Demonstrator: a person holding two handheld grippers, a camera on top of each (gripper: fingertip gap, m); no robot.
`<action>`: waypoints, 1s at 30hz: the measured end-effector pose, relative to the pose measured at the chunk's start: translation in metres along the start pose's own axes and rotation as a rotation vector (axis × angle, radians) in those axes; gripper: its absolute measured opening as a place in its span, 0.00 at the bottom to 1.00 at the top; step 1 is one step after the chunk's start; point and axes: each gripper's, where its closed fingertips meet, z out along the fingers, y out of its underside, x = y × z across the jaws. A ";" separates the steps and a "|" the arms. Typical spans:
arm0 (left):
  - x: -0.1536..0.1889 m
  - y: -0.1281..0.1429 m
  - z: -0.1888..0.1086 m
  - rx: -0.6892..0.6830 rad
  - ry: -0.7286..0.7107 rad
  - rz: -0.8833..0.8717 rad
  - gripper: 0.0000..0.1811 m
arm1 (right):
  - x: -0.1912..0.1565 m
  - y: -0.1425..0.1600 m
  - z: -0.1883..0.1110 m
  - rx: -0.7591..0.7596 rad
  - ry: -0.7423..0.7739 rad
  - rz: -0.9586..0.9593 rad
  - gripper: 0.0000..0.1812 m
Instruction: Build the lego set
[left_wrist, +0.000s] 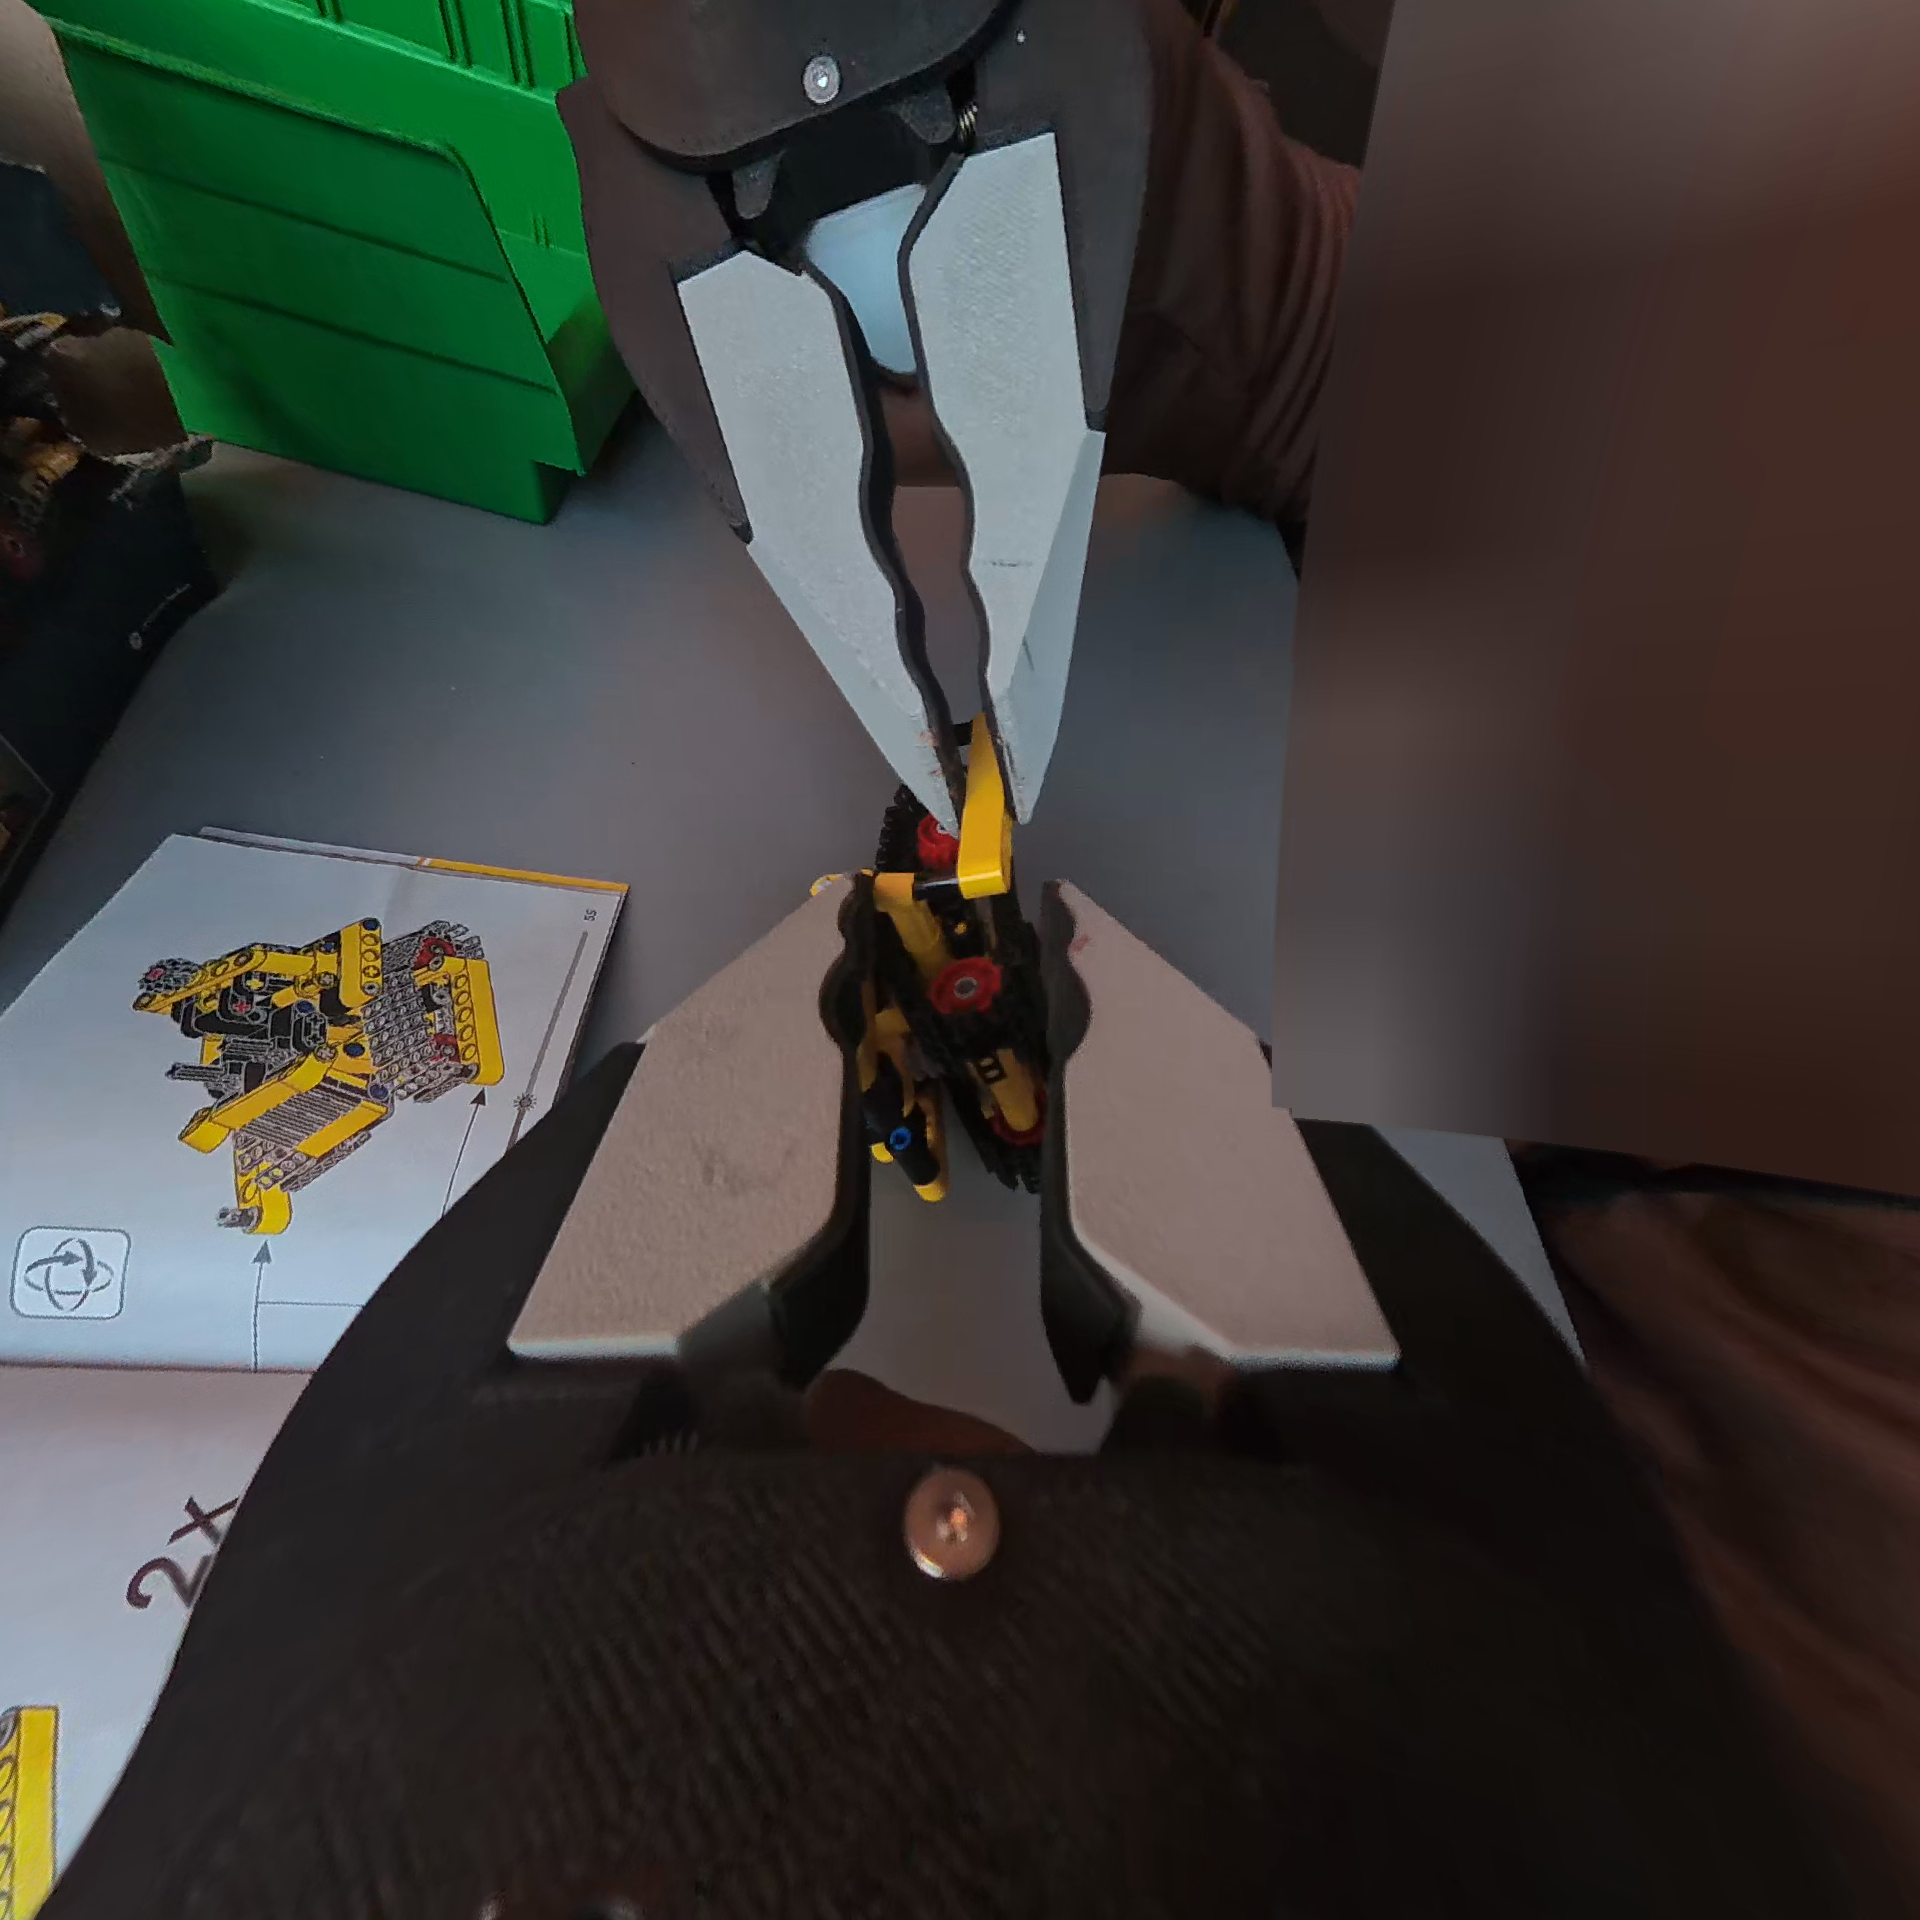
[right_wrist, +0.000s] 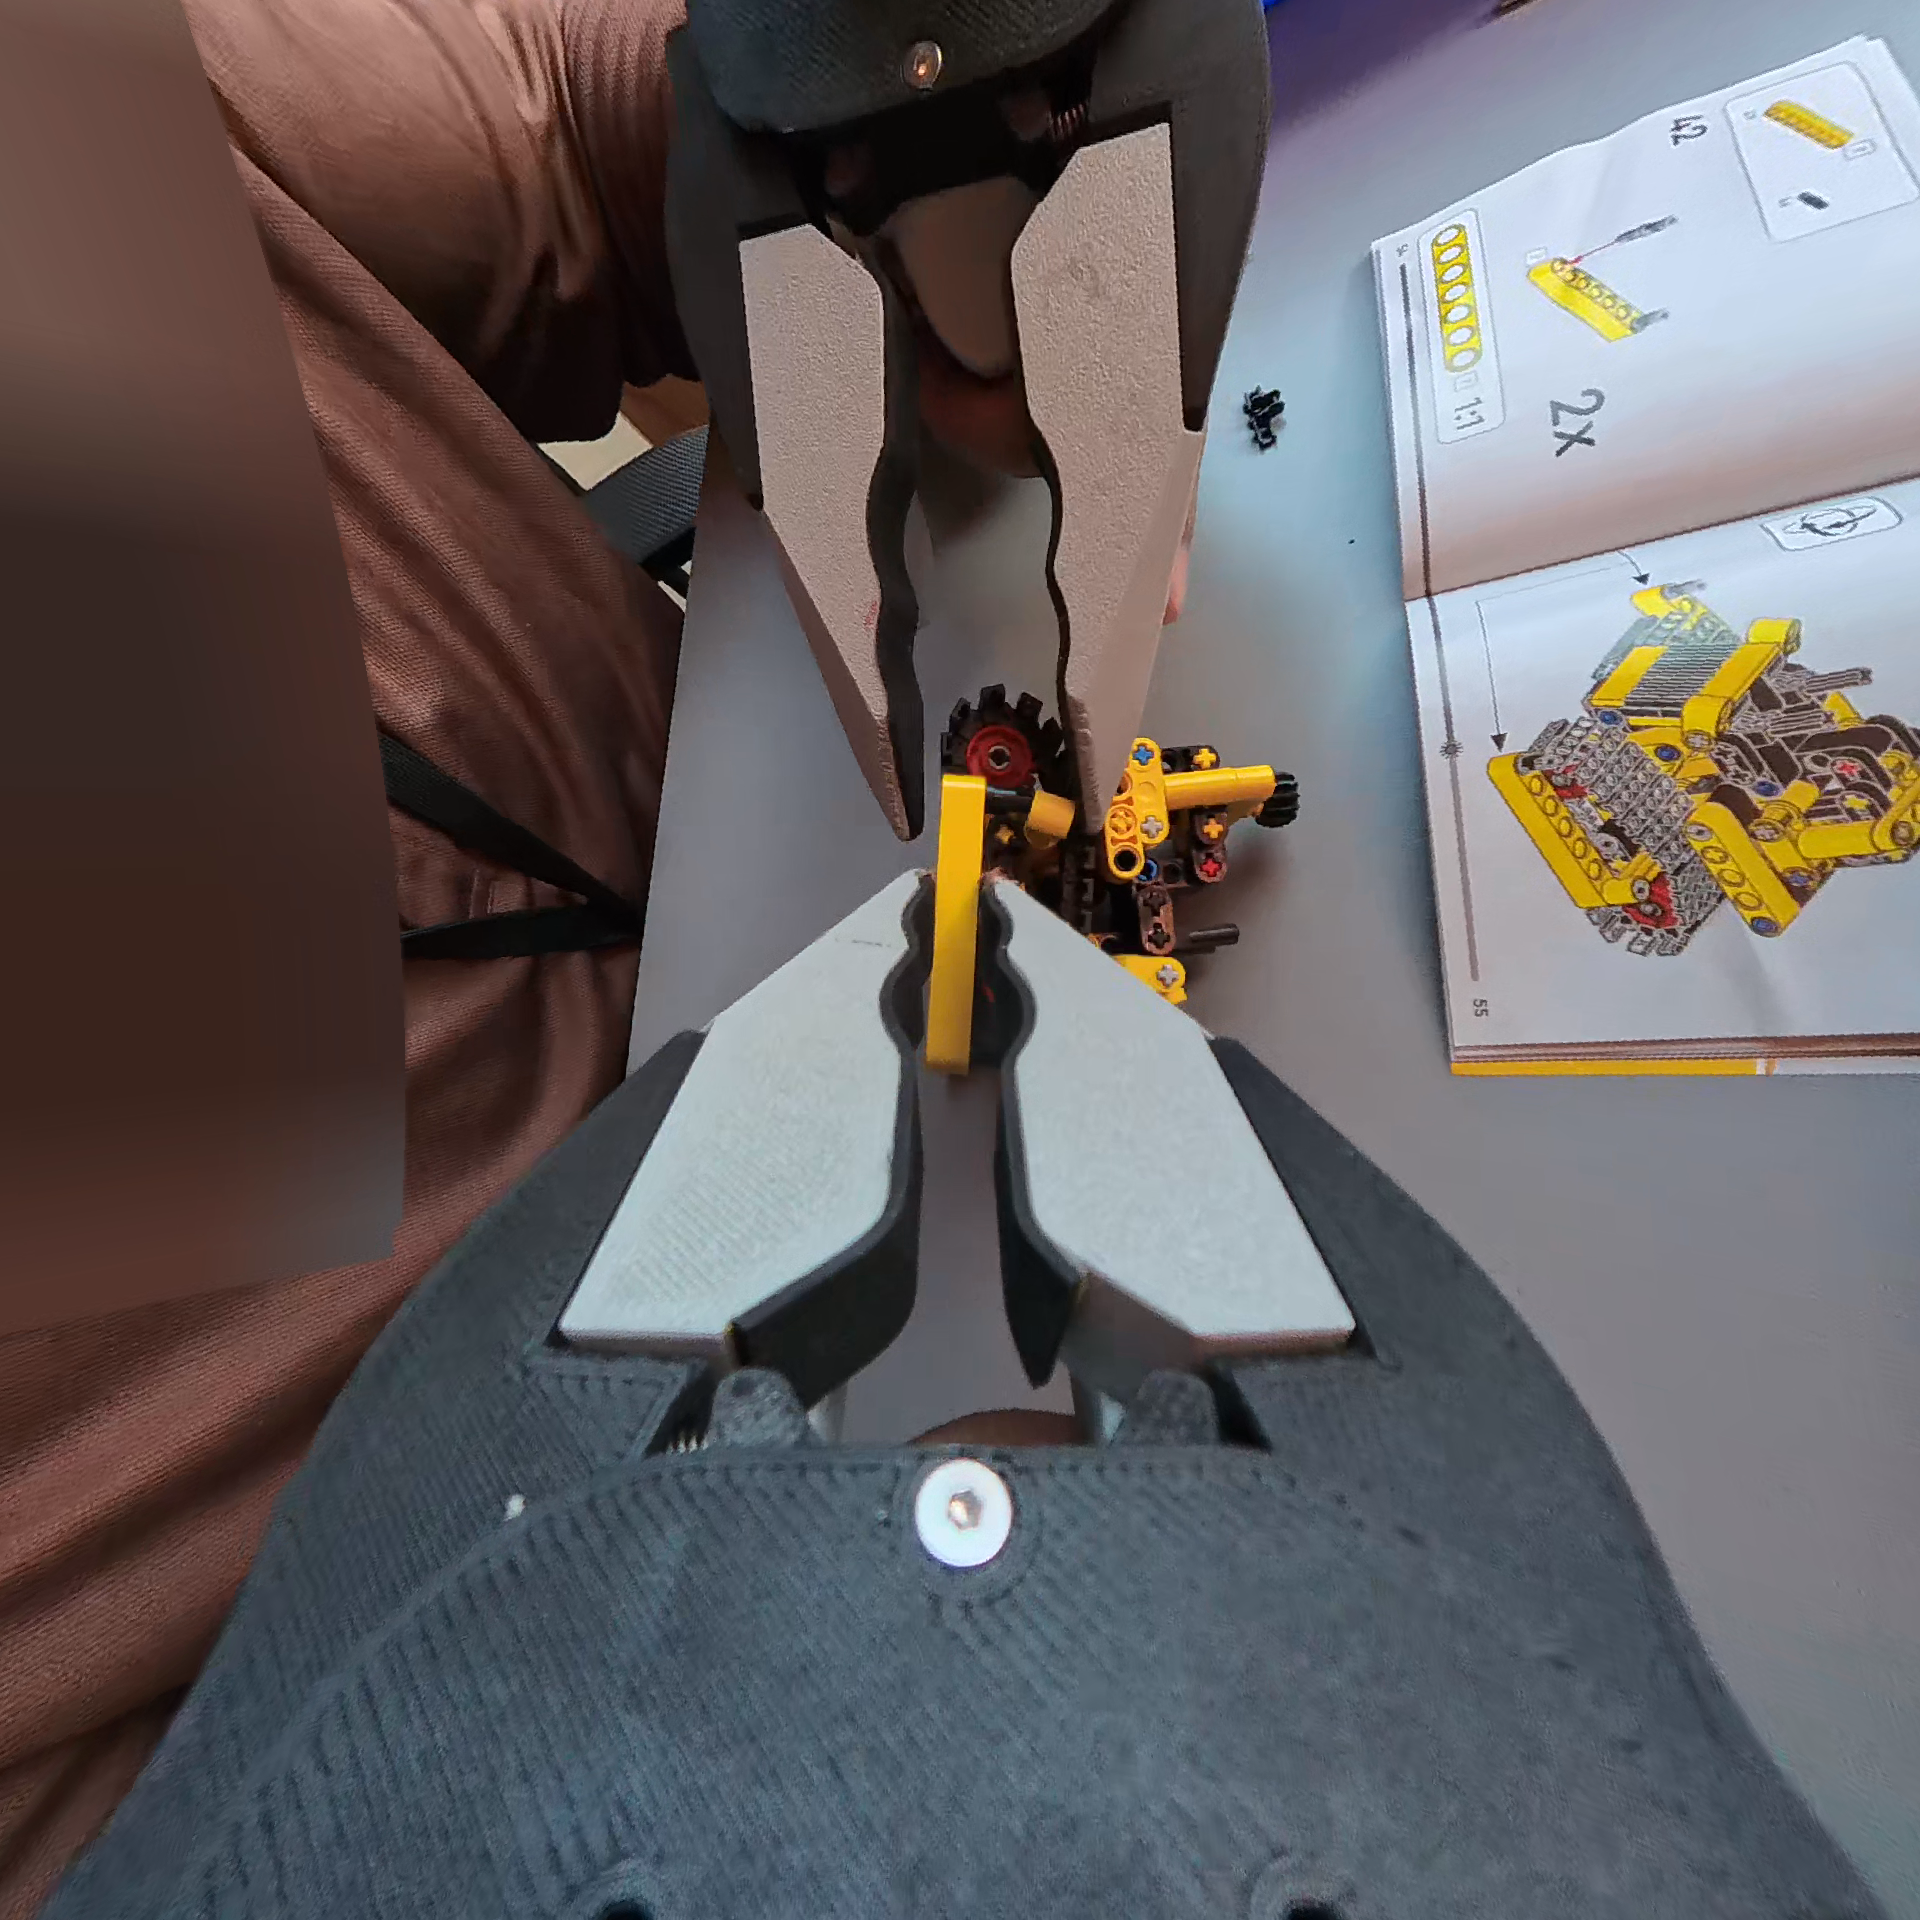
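Observation:
A partly built yellow and black lego model (left_wrist: 956, 1029) with red hubs and black tracks sits between the fingers of my left gripper (left_wrist: 951, 904), which is shut on its track side just above the grey table (left_wrist: 468, 675). My right gripper (right_wrist: 958, 883) is shut on a yellow beam (right_wrist: 951, 935) held edge-on. The beam's far end touches a black pin on the model (right_wrist: 1143, 831). In the left wrist view the right gripper (left_wrist: 977, 800) comes in from the top with the beam (left_wrist: 982, 821). In the right wrist view the left gripper (right_wrist: 997, 821) comes in from the top.
An open instruction booklet (left_wrist: 312, 1039) lies to the left of the model; it shows at the right in the right wrist view (right_wrist: 1662, 623). A green bin (left_wrist: 343, 260) stands at the back left. A small black piece (right_wrist: 1262, 416) lies loose. A person in brown clothing (right_wrist: 468, 623) sits at the table edge. Less than 4 cm separates the two grippers' tips.

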 end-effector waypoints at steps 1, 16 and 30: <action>0.000 0.000 0.000 -0.001 -0.001 -0.004 0.16 | 0.000 0.001 0.000 -0.006 0.002 -0.004 0.03; 0.002 0.000 0.001 0.004 0.016 -0.035 0.16 | -0.002 0.003 0.002 0.000 -0.012 0.061 0.03; -0.003 -0.001 0.003 -0.003 -0.042 -0.076 0.12 | 0.001 0.006 -0.001 -0.012 0.011 0.081 0.03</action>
